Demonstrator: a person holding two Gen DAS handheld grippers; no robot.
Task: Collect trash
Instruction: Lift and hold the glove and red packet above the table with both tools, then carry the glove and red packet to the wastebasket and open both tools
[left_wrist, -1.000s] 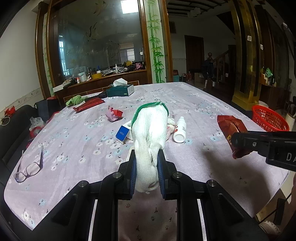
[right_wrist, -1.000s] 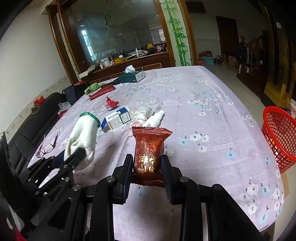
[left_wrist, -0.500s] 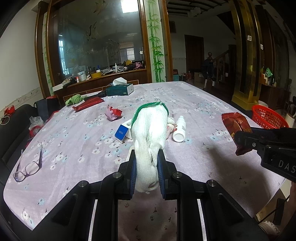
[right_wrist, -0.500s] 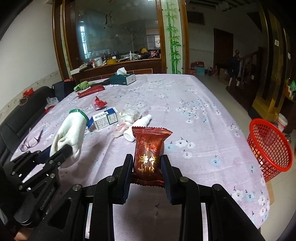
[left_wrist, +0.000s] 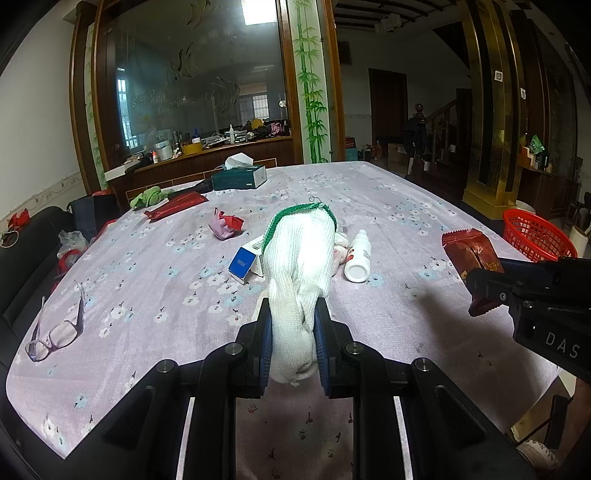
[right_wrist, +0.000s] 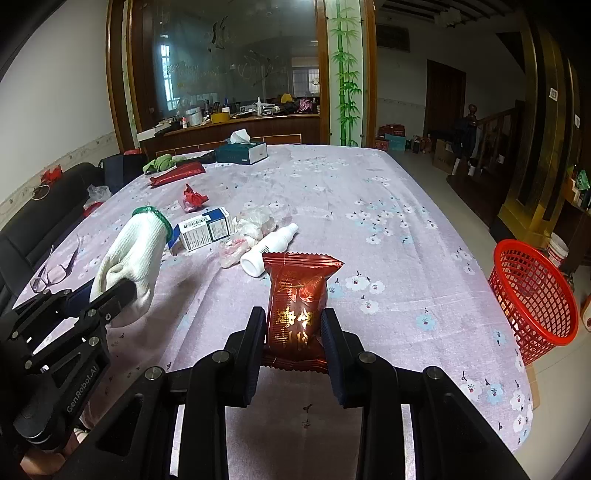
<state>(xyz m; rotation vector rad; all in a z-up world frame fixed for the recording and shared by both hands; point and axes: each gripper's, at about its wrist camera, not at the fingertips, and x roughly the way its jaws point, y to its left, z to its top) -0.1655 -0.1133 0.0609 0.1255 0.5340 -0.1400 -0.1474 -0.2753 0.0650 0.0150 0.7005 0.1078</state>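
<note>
Leftward view first: left gripper (left_wrist: 292, 334) pinches one white knit glove (left_wrist: 301, 266) with a green cuff, upright between both fingers, above the floral tablecloth (left_wrist: 155, 295). Behind it lie one blue-and-white box (left_wrist: 245, 260), one white bottle (left_wrist: 358, 254), one pair of glasses (left_wrist: 55, 332) and one tissue box (left_wrist: 240, 177). Right-wrist view: right gripper (right_wrist: 293, 338) clamps one red snack packet (right_wrist: 297, 306), upright between its fingers. One red mesh basket (right_wrist: 532, 295) stands on the floor beside the table's right edge, well apart.
</note>
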